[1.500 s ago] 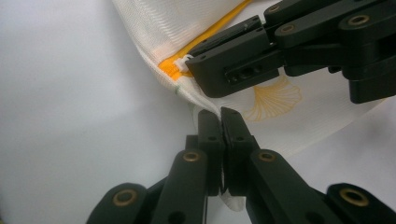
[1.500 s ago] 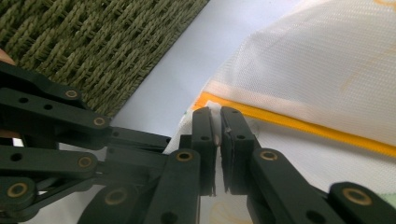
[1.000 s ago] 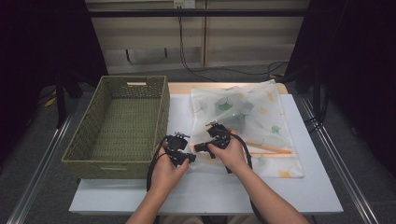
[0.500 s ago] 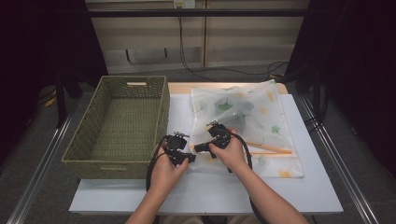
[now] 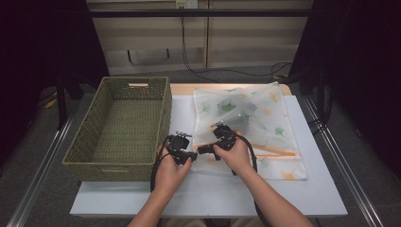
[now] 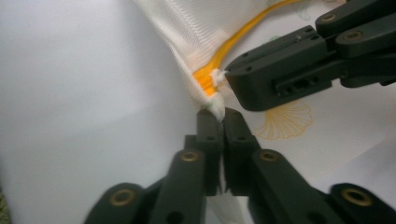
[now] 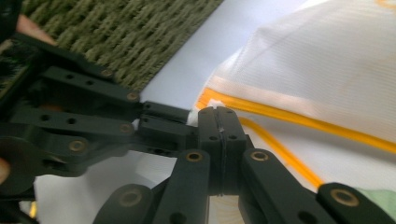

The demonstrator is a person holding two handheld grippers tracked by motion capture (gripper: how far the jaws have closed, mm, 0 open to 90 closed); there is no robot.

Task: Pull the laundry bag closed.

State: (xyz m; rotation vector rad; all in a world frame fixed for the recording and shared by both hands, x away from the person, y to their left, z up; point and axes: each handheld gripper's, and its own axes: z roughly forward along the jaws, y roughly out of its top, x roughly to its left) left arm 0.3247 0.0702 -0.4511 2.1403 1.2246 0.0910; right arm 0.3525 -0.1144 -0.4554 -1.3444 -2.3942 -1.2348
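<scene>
At the centre of the high view, the left tongs (image 5: pixel 193 155) and the right tongs (image 5: pixel 202 149) meet at the lower left corner of a white mesh bag (image 5: pixel 265 127) printed with green and orange leaves, which lies flat on the white worktop (image 5: pixel 213 194) in the right half of the frame. In the left gripper view the left tongs (image 6: pixel 223 115) are pressed together, pinching the bag's (image 6: pixel 187 28) white corner just below the end of its orange zipper (image 6: pixel 233 37), while the other tongs come in from the upper right and nip the fabric beside that zipper end. In the right gripper view the right tongs (image 7: pixel 218 113) are likewise pressed together on the same corner. An olive woven basket (image 5: pixel 87 142) stands to the left of the bag, near both hands.
</scene>
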